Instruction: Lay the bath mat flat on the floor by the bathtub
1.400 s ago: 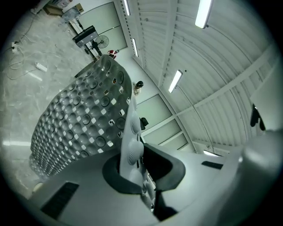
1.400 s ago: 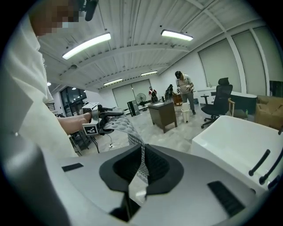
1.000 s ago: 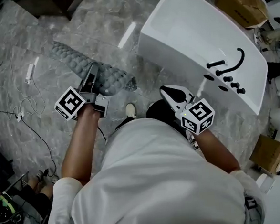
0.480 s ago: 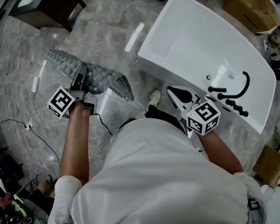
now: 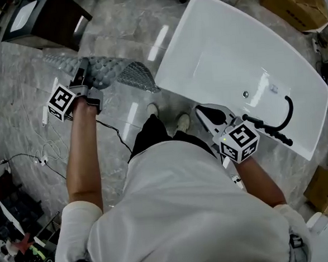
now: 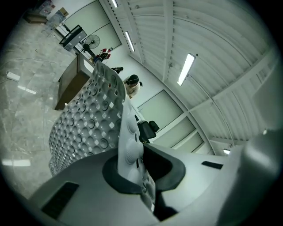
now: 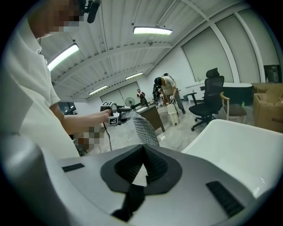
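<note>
Up off the floor (image 5: 118, 35), left of the bathtub (image 5: 231, 55), the bumpy grey bath mat (image 5: 121, 74) hangs from the left gripper (image 5: 83, 76), which pinches its edge. The right gripper (image 5: 207, 114) is by the tub's rim, jaws pressed together, holding nothing.

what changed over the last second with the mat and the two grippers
The left gripper, jaws clamped on the bath mat, carried it up and left in the head view, farther from the person's body. The right gripper stayed by the bathtub, jaws shut and empty.
</note>
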`<state>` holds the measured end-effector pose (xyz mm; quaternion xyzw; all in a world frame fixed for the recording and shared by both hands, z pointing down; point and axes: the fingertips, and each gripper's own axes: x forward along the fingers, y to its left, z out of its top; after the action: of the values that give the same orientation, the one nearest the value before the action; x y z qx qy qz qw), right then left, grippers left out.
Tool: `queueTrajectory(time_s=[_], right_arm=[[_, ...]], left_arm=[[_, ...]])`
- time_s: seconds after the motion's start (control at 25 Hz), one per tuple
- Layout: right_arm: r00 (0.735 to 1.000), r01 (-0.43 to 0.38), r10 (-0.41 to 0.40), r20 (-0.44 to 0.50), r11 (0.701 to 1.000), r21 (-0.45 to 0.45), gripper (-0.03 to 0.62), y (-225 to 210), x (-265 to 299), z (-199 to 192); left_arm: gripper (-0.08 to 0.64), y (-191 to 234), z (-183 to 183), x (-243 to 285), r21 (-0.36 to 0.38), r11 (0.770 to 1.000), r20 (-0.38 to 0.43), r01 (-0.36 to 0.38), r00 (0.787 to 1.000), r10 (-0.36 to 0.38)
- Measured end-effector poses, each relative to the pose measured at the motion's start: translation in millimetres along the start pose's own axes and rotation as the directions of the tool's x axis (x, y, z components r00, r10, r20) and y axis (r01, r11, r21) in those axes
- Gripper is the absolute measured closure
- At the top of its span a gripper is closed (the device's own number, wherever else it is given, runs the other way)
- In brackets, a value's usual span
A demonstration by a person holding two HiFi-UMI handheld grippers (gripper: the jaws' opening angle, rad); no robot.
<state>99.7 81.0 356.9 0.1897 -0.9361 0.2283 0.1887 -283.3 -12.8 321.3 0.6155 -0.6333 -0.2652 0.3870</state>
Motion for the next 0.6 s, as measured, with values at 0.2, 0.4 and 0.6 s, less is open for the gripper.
queueTrajectory(time_s=[0.2, 0.4, 0.6], right_arm=[[0.998, 0.064, -0.063, -0.017, 0.996, 0.069, 0.581, -41, 31, 29], [0.989, 0.150, -0.151, -0.003, 0.981, 0.126, 0.581, -77, 52, 55], [0.977, 0.212, -0.213, -0.019, 0.960, 0.184, 0.581, -105, 89, 83]], left_arm=[[0.532, 11, 27, 127, -0.034, 0.999, -0.016, 0.001, 1.000, -0.002], [0.532, 15, 28, 220, -0.053, 0.998, -0.070, 0.025, 0.997, -0.028], [0.532, 30, 30, 317, -0.056, 0.997, -0.127, 0.048, 0.990, -0.054]])
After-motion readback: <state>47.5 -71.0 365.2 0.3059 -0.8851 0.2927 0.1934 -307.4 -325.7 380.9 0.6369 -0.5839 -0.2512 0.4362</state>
